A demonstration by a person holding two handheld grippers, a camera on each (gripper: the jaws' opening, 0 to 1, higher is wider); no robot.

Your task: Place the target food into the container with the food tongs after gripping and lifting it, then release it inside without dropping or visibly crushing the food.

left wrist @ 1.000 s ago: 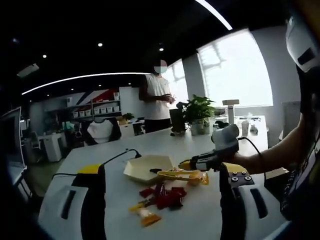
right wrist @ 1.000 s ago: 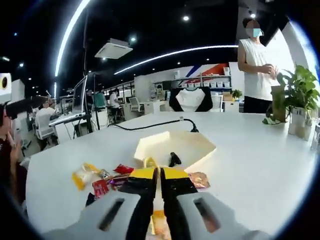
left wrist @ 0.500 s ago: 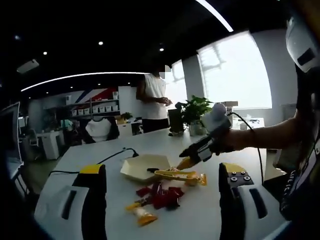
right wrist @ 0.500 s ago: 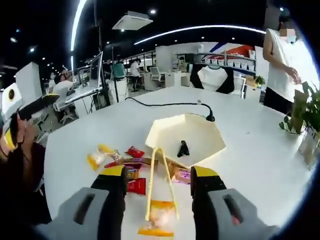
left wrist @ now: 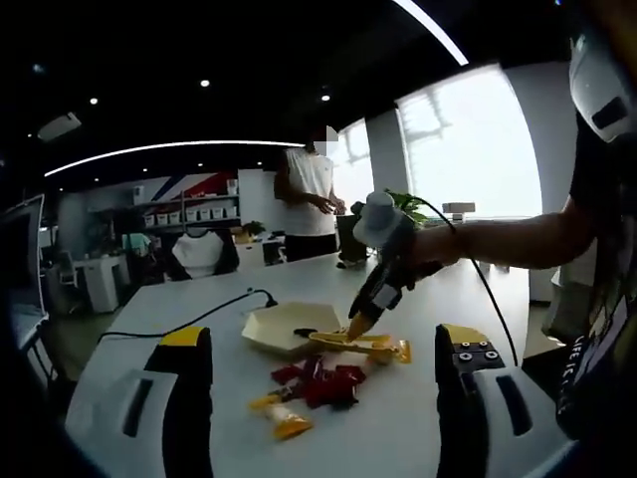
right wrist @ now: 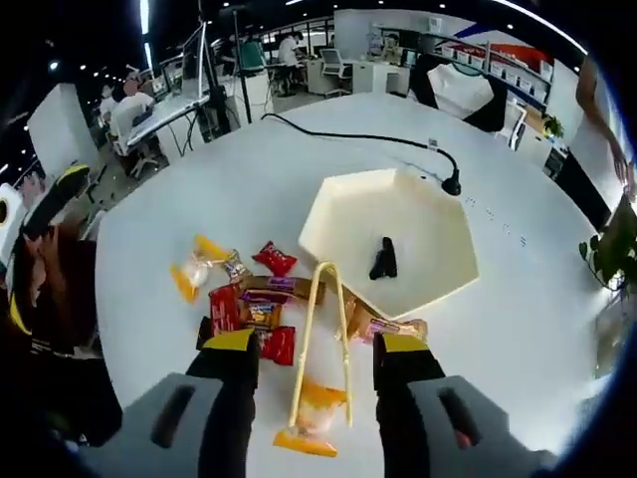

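- right gripper view looks down on a white table (right wrist: 199,189); the right gripper (right wrist: 315,351) hangs above it with its jaws spread apart and nothing between them.
- yellow tongs (right wrist: 320,334) lie flat on the tabletop under that gap, the joined end toward the tray and the two tips resting over an orange snack packet (right wrist: 317,396) near the table's closer edge.
- a cream six-sided tray (right wrist: 418,224) sits further in on the tabletop, just beyond the tongs; a small dark piece (right wrist: 383,258) lies inside it.
- a loose cluster of wrapped snacks (right wrist: 249,304) in red, yellow and brown lies beside the tongs, touching one another, just short of the tray; one pinkish packet (right wrist: 383,327) lies on the other side of the tongs, against the tray's edge.
- a black cable (right wrist: 358,137) runs across the far part of the tabletop to a plug beside the tray.
- left gripper view shows the left gripper (left wrist: 323,393) with its jaws wide apart, holding nothing, back from the pile of snacks (left wrist: 318,378).
- the same view shows the right gripper (left wrist: 366,307) above the tongs (left wrist: 360,342) beside the tray (left wrist: 274,329), held by a person's outstretched arm (left wrist: 498,239).
- a standing person (left wrist: 311,194) and a potted plant (left wrist: 398,214) are at the table's far edge.
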